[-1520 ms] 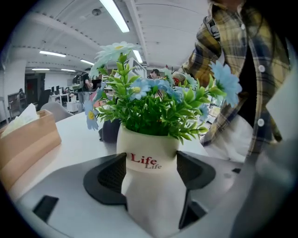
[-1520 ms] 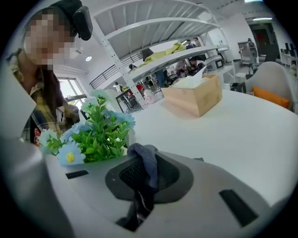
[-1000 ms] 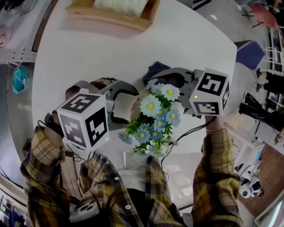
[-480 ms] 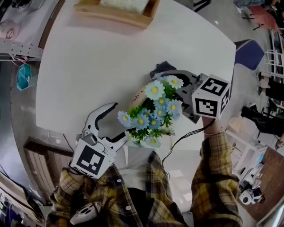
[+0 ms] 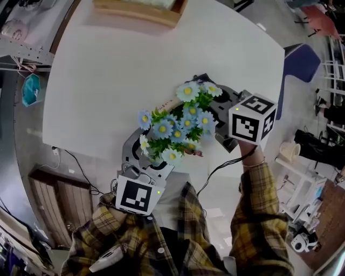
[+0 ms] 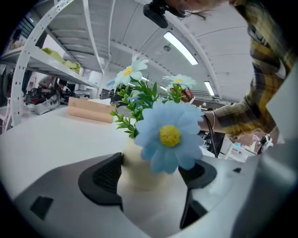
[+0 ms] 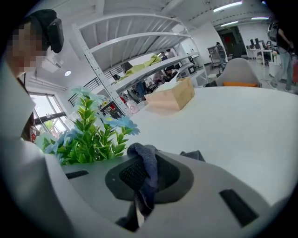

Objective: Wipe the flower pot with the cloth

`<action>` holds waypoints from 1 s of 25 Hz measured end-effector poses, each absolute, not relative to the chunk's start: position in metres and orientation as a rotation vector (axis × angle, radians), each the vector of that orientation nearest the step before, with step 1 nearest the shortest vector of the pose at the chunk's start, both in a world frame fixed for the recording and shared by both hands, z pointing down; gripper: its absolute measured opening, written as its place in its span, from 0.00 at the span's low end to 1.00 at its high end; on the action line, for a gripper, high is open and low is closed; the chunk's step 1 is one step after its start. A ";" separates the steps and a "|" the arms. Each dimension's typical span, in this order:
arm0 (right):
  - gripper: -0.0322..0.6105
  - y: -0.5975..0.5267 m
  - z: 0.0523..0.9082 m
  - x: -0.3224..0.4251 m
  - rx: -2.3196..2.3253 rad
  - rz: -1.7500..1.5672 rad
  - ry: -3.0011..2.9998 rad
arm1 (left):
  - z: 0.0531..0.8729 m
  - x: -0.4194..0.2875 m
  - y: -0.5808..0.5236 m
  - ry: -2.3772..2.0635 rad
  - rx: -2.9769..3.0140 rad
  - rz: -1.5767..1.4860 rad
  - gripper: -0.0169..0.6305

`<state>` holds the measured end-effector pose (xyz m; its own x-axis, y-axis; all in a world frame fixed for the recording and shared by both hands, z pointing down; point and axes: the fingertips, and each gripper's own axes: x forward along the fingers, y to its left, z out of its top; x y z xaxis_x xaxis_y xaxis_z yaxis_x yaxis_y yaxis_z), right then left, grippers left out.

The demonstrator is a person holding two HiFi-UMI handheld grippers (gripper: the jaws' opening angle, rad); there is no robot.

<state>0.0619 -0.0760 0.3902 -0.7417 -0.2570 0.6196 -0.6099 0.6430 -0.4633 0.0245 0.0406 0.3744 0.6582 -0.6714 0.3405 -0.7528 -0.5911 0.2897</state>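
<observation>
White bench (image 5: 97, 81), wooden tray (image 5: 156, 16) at the far side. The flower pot (image 6: 139, 174) stands near the close edge, with the left tool (image 6: 151, 176) pressed on both its sides and the right tool (image 7: 145, 186) clamped on the cloth (image 7: 148, 162). A hard wipe could tip that top-heavy pot or snag the blooms. Half a second ago the left tool hung open, clear of the pot.

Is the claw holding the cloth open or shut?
Shut. In the right gripper view, the right gripper has its jaws pinched on the dark blue cloth.

Open tabletop (image 5: 97, 81) left of flower pot (image 6: 135, 169), tray (image 5: 135, 15) beyond
</observation>
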 end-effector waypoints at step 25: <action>0.07 -0.037 0.389 0.040 0.122 0.934 -2.375 | 0.382 0.008 0.040 0.334 2.851 0.692 0.59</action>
